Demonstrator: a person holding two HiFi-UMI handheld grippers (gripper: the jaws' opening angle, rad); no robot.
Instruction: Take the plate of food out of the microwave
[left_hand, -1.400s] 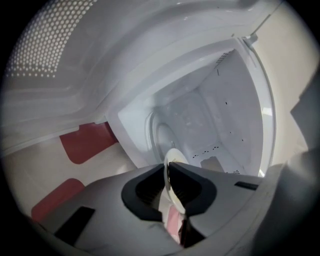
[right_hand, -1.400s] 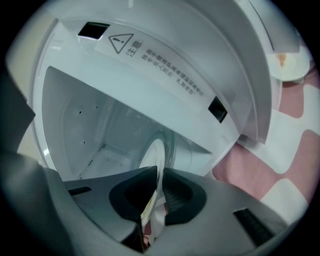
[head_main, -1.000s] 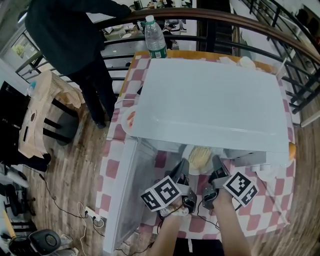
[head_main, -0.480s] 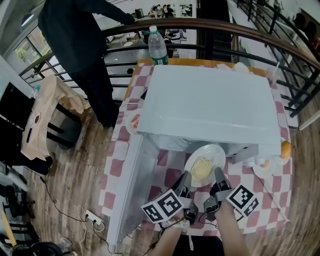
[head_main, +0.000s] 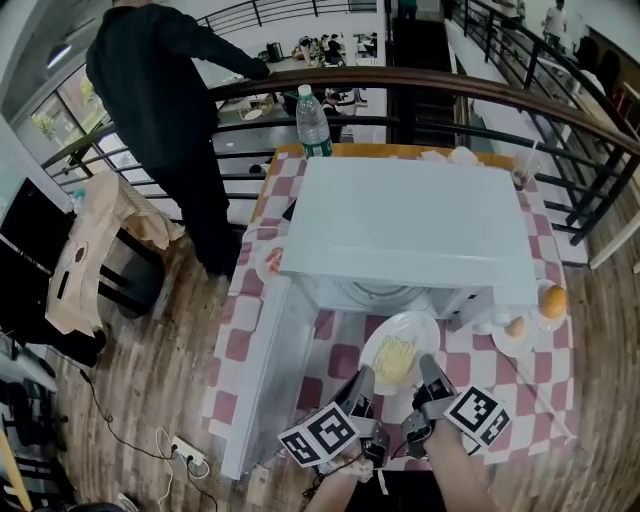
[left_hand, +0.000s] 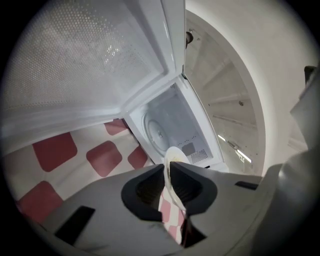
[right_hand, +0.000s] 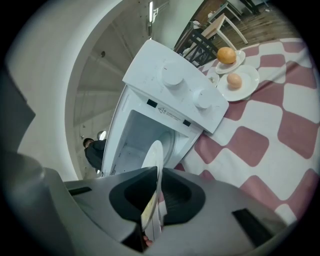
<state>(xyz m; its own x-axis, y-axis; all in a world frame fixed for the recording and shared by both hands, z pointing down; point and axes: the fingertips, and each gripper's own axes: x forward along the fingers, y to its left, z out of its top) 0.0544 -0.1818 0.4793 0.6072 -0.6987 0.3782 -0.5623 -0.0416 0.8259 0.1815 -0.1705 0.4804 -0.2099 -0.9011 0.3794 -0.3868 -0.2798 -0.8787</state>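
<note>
Claws first: my left claw (left_hand: 169, 172) pinches the near rim of the white plate (head_main: 402, 345). Its jaws have just eased apart a touch, with the rim between them and the pads on it. My right claw (right_hand: 157, 175) is clamped on the same rim just beside it. The plate sits roughly level between the two and carries a pale yellow heap of food (head_main: 394, 357). It is outside the microwave (head_main: 410, 225), in front of the open cavity and over the red-checked worktop (head_main: 238, 345). Through the left gripper view I can see the turntable (left_hand: 157, 132) bare, and the door (head_main: 262, 375) is swung wide to the left. So I judge the main step done: the plate is clear of the oven. What remains, as I read it, is setting it down on the cloth, away from the two small plates (head_main: 520, 330) with an egg and an orange on the right, then letting go.
</note>
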